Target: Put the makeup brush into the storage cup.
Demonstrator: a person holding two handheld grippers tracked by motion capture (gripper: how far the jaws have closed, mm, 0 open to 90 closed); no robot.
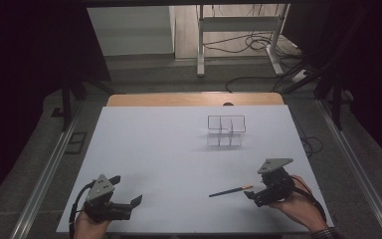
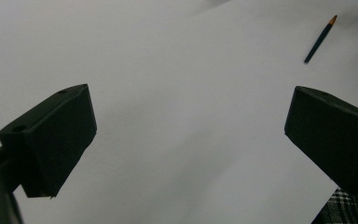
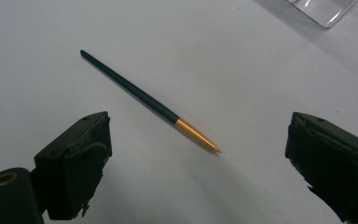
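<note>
I have the left gripper (image 1: pixel 127 201) at the near left corner of the white table (image 1: pixel 169 154), its 2 black jaws spread wide with nothing between them. My own camera on it looks across bare tabletop between the jaws, with a patch of plaid sleeve (image 2: pixel 349 207) at the lower right. The right gripper (image 1: pixel 251 195) sits at the near right, held in a hand (image 1: pixel 298 206), jaws likewise wide apart and empty. Just beyond its jaws lies the slim dark blue pen with an orange-gold tip (image 3: pixel 149 100), flat on the table, its tip pointing toward that gripper, not touching it. Farther back, right of centre, stands a clear plastic organiser tray with dividers (image 1: pixel 226 130), well apart from the pen. Behind the table I see a white metal frame (image 1: pixel 238 35) on the floor.
</note>
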